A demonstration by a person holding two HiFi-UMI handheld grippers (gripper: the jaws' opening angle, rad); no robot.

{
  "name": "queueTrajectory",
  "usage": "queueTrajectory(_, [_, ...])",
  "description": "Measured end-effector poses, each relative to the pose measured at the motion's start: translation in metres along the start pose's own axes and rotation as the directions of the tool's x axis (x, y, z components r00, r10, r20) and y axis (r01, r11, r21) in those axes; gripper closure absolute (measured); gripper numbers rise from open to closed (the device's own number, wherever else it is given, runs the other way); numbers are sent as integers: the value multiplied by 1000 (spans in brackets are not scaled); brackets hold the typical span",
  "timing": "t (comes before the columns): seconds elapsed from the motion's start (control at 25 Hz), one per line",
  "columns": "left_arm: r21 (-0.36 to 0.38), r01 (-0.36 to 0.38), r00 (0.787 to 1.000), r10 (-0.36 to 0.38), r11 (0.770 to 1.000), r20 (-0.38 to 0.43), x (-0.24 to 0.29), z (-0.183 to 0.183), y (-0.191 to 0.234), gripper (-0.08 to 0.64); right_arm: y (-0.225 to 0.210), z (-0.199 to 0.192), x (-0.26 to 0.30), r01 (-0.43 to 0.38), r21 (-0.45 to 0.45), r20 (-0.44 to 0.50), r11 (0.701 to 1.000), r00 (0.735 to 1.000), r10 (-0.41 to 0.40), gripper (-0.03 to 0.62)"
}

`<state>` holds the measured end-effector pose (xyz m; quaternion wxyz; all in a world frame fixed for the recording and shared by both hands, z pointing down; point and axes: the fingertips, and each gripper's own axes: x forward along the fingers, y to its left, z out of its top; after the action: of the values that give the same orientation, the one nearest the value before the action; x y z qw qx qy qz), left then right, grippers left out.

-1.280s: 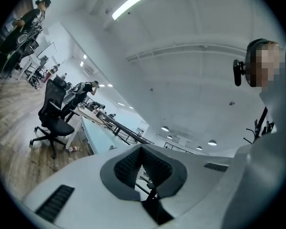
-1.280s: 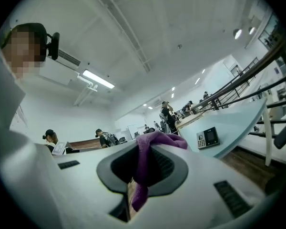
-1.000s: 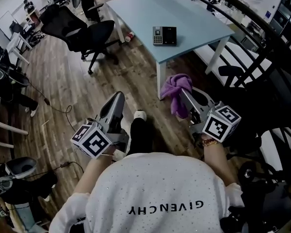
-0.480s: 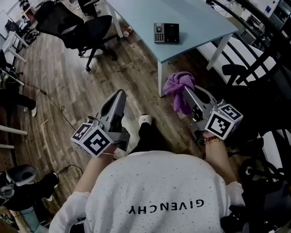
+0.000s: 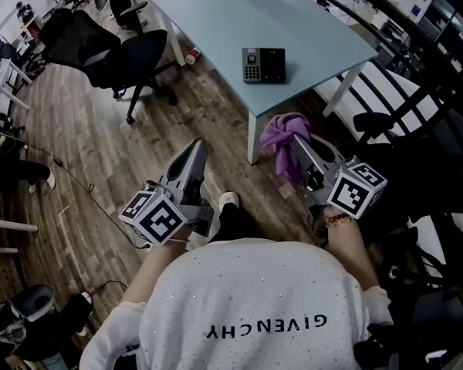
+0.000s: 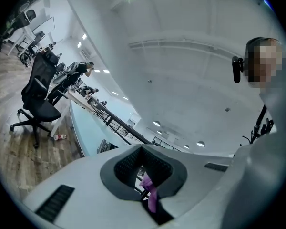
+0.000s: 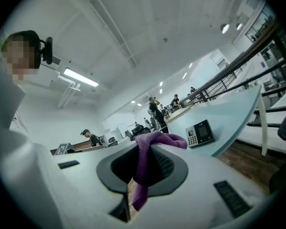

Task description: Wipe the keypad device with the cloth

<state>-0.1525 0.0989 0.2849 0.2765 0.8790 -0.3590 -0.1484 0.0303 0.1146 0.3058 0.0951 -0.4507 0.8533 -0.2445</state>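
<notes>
A person faces a pale blue tabletop point(image 5: 216, 14) where the keypad device point(image 5: 263, 65), a flat dark rectangle, lies near the front corner. Its long axis runs left to right, with the keys at the left end. The right claw point(image 5: 296, 146) is clamped on a soft, crumpled purple cloth point(image 5: 282, 133), which drapes over its tips above the wood-plank floor point(image 5: 100, 153), well apart from the device. The left claw point(image 5: 194, 151) is clenched, well apart from the cloth.

The person wears a white speckled top point(image 5: 255, 299) with dark GIVENCHY lettering and a bracelet point(image 5: 336, 222) on the right wrist. The grey left gripper point(image 5: 194, 146) and right gripper point(image 5: 296, 145) each bear a black-and-white marker cube point(image 5: 154, 218).
</notes>
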Motion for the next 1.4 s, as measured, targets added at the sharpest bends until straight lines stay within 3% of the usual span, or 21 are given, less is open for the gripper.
queueTrajectory(0.56, [-11, 94, 995, -94, 996, -25, 119, 66, 106, 560, -61, 62, 119, 88, -60, 40, 994, 996, -85, 560])
queueTrajectory(0.84, [6, 176, 982, -175, 984, -72, 187, 102, 131, 560, -94, 98, 172, 134, -60, 74, 989, 989, -130, 560])
queueTrajectory(1.2, [-6, 192, 975, -191, 981, -116, 236, 95, 172, 560, -151, 71, 219, 195, -34, 5, 980, 981, -195, 560])
queueTrajectory(1.4, [22, 205, 961, -197, 978, -193, 271, 72, 185, 560, -192, 47, 247, 232, -36, -124, 972, 964, -235, 560])
